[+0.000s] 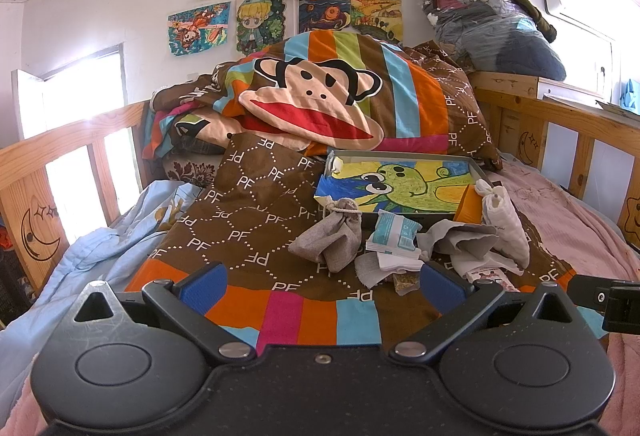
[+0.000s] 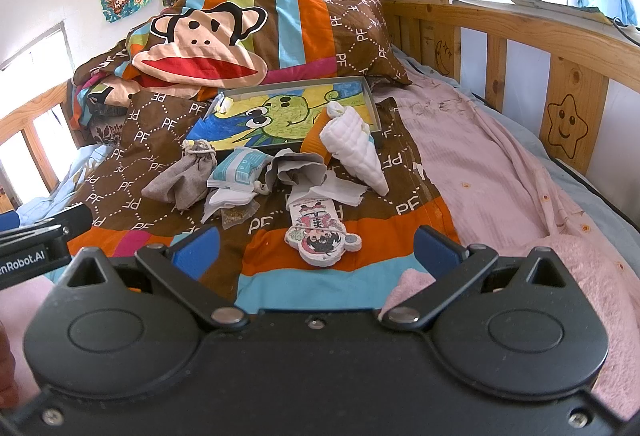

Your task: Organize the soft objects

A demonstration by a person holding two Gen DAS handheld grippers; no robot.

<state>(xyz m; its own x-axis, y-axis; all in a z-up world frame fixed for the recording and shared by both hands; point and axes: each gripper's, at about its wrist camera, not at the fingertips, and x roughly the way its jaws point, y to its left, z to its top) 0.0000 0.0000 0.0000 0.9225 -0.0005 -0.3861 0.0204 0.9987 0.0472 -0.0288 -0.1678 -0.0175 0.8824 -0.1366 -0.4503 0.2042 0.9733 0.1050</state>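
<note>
Both tools hover low over the near end of a bed: the left tool [image 1: 323, 282] and the right tool [image 2: 316, 250] each have their blue-padded jaws spread wide with nothing between them. Just beyond the right tool lies a flat cartoon-girl plush charm [image 2: 322, 236] on the brown, striped "PF" quilt [image 2: 132, 156]. Farther on sits a loose cluster: a grey linen drawstring pouch [image 1: 330, 236] at the left, a teal-and-white soft packet [image 1: 394, 234] beside it, crumpled grey cloth [image 2: 298, 166] in the middle, and a white quilted cone-shaped pouch [image 2: 356, 152] at the right, leaning against a shallow grey tray [image 2: 370, 96] lined with a green cartoon drawing. Behind it rises a monkey-face pillow [image 1: 316, 104].
</note>
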